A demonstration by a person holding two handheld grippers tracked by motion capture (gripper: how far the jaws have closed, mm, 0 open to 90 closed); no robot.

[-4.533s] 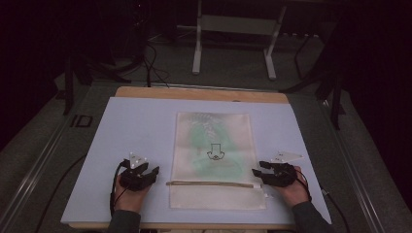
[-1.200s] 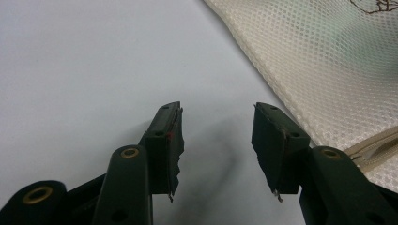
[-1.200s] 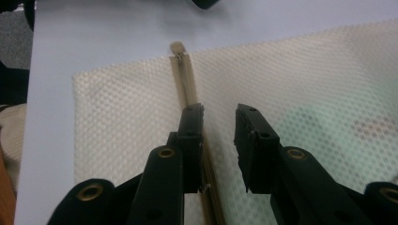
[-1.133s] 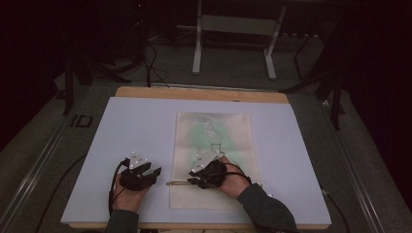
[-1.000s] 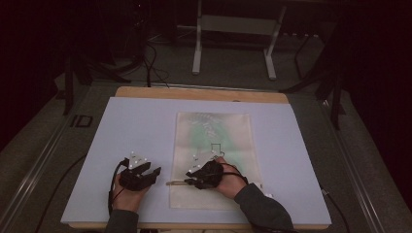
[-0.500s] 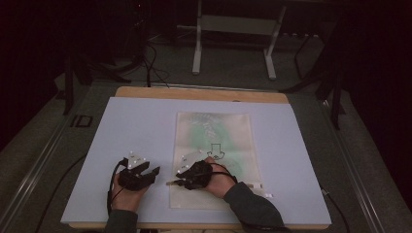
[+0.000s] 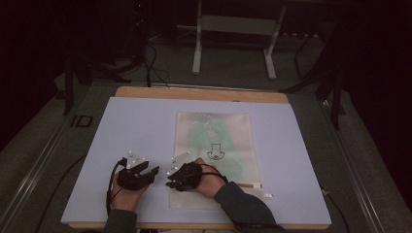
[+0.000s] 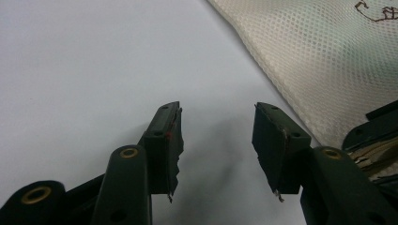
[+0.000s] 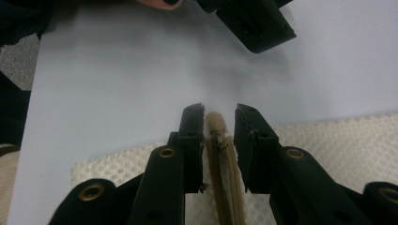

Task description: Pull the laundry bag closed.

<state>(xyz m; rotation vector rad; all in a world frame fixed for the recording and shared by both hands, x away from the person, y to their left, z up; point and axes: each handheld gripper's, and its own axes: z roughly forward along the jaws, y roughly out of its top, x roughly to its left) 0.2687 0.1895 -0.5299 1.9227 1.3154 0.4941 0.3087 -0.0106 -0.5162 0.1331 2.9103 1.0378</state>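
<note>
Bag [image 7: 214, 145]: flat mid-worktop [image 7: 121, 126], contents blurred.
Zipper [image 9: 220, 154]: tan, near end cut off.
Right tongs [image 9: 219, 117]: narrowly parted astride the zipper end.
Left tongs [image 8: 217, 126]: gaping, empty, beside bag.

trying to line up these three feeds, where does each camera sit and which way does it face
High view: above the person's side, looking forward and down on the pale lilac table; forearms, left gripper and right gripper show.
Left gripper view: along its open jaws at bare table, beside the cream mesh zip bag.
Right gripper view: along its jaws, flanking the tan zip pull.
Shared: the bag appears in all three.
</note>
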